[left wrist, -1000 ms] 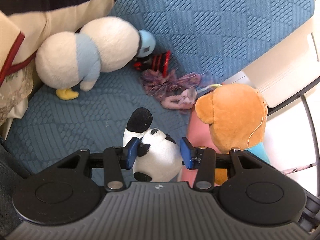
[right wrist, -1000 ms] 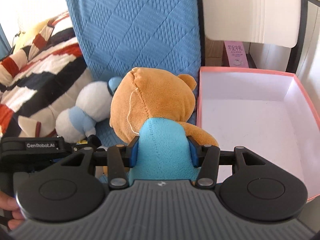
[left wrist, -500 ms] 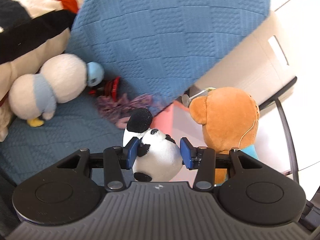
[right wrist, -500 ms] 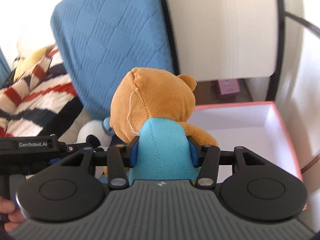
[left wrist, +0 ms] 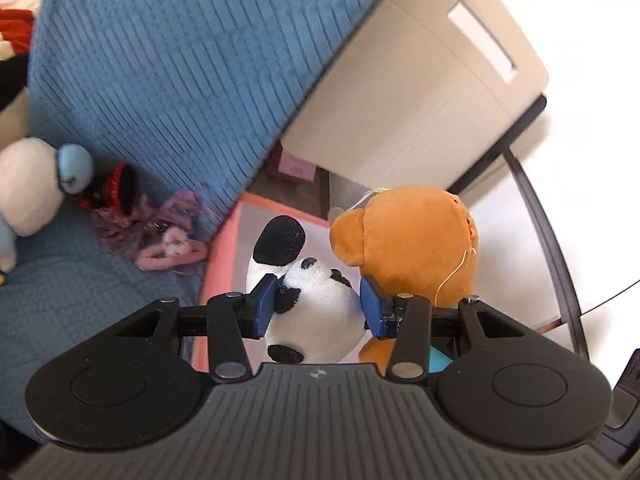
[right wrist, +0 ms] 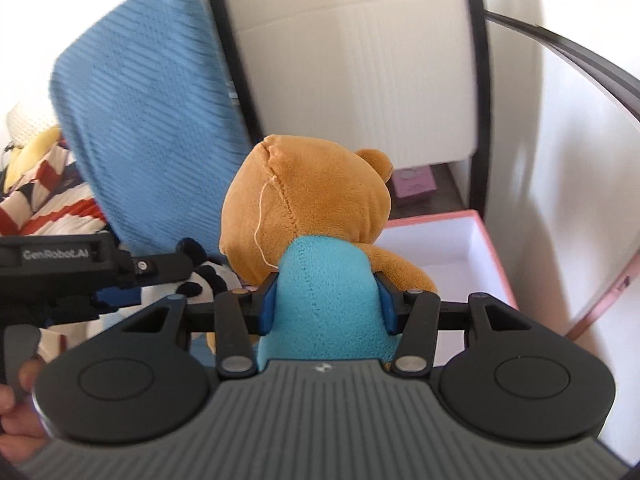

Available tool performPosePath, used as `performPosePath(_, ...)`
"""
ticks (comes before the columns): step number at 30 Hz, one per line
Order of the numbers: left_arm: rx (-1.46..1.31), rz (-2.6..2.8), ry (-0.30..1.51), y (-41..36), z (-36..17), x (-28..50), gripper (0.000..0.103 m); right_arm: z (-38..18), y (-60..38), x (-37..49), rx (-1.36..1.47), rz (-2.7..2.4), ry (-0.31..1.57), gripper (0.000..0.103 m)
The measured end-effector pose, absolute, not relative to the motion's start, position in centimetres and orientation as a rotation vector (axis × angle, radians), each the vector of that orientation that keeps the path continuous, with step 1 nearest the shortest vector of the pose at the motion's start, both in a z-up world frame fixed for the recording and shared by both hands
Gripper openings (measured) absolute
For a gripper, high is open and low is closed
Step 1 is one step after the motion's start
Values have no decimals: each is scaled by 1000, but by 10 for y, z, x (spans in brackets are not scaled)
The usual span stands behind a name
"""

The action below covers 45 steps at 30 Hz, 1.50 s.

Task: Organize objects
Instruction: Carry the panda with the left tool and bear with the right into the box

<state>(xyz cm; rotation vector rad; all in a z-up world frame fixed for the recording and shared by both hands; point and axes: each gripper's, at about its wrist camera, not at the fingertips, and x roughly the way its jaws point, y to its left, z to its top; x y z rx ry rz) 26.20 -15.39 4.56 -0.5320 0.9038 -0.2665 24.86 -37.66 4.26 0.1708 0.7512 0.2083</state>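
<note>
My left gripper (left wrist: 316, 306) is shut on a small black-and-white panda plush (left wrist: 310, 308) and holds it over the near edge of a pink-rimmed white box (left wrist: 224, 248). My right gripper (right wrist: 326, 306) is shut on a brown teddy bear in a turquoise shirt (right wrist: 308, 208), held upright beside the panda; the bear also shows in the left wrist view (left wrist: 412, 236). The box (right wrist: 452, 248) lies open behind the bear, its inside white. The left gripper and panda (right wrist: 208, 276) show at the left of the right wrist view.
A blue sofa cushion (left wrist: 168, 64) stands behind. On the blue seat lie a white and pale blue plush (left wrist: 32, 184), a red-and-black item (left wrist: 116, 188) and a purple doll (left wrist: 160, 232). A beige cabinet (left wrist: 420, 100) and a striped blanket (right wrist: 44, 196) flank the scene.
Both grippers have lifted and moved right with their plush toys, from over the sofa seat toward the pink box. The white plush and doll have slid to the left of view.
</note>
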Motion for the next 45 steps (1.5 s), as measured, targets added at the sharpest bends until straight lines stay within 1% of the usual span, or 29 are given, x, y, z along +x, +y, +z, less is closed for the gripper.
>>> performPosePath(11,-486,-262,1035,-209,-13,285,52,-23,-429,277,172,140,855,52)
performPosePath(17,-457,-247,1094,-221,-48,293,52,-59,-439,288,171,125,913,52)
performPosePath(23,-452,-243,1129,-228,-62,297,52,-80,-441,294,166,119,956,52)
performPosePath(27,-453,-249,1130,-227,-61,299,52,-82,-440,293,160,119,963,53)
performPosePath(28,-453,-257,1123,-227,-59,299,54,-81,-441,294,159,119,963,55)
performPosePath(29,-451,-263,1121,-226,-56,299,58,-80,-442,294,159,116,963,57)
performPosePath(30,-449,-262,1132,-226,-55,300,68,-78,-443,295,163,113,963,58)
performPosePath(31,-448,-245,1148,-225,-54,300,75,-77,-444,294,172,109,964,60)
performPosePath(32,-446,-233,1145,-224,-51,299,75,-76,-445,294,186,110,965,69)
performPosePath(34,-437,-243,1118,-221,-43,293,75,-73,-447,293,214,105,968,81)
performPosePath(45,-393,-290,988,-193,15,249,75,-14,-430,259,221,106,886,81)
